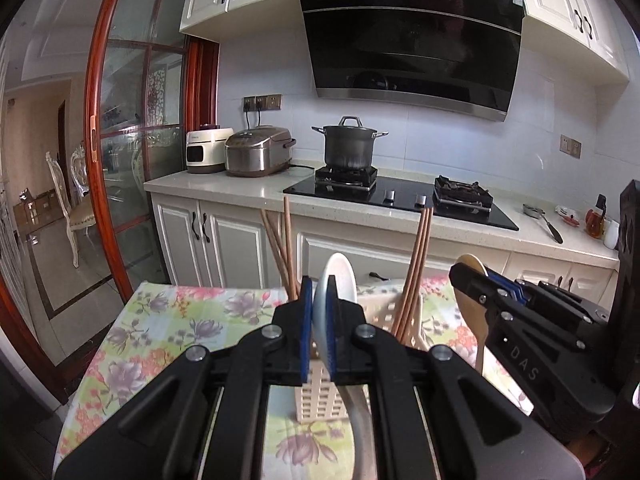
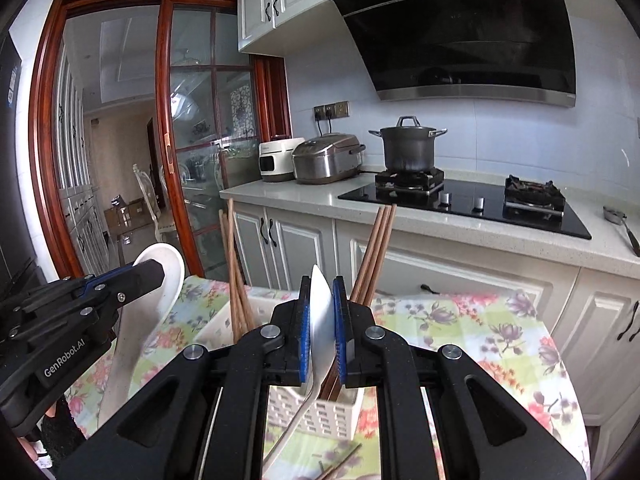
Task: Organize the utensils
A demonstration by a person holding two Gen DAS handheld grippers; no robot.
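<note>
My left gripper (image 1: 319,300) is shut on a white spoon (image 1: 340,276), bowl up, handle hanging down (image 1: 360,420). It is held above a cream slotted utensil holder (image 1: 320,404) on the floral table. My right gripper (image 2: 322,308) is shut on a wooden spatula (image 2: 320,312), seen edge-on here and tan in the left wrist view (image 1: 474,308). Brown chopsticks (image 1: 416,268) stand in two bunches in the holder (image 2: 316,412). The left gripper with the white spoon (image 2: 164,276) shows at the left of the right wrist view.
The floral tablecloth (image 1: 180,328) covers a small table. More chopsticks (image 2: 336,468) lie loose on it by the holder. Behind are white cabinets (image 1: 224,240), a counter with a hob, a pot (image 1: 350,144) and rice cookers (image 1: 256,152). A glass sliding door stands at the left.
</note>
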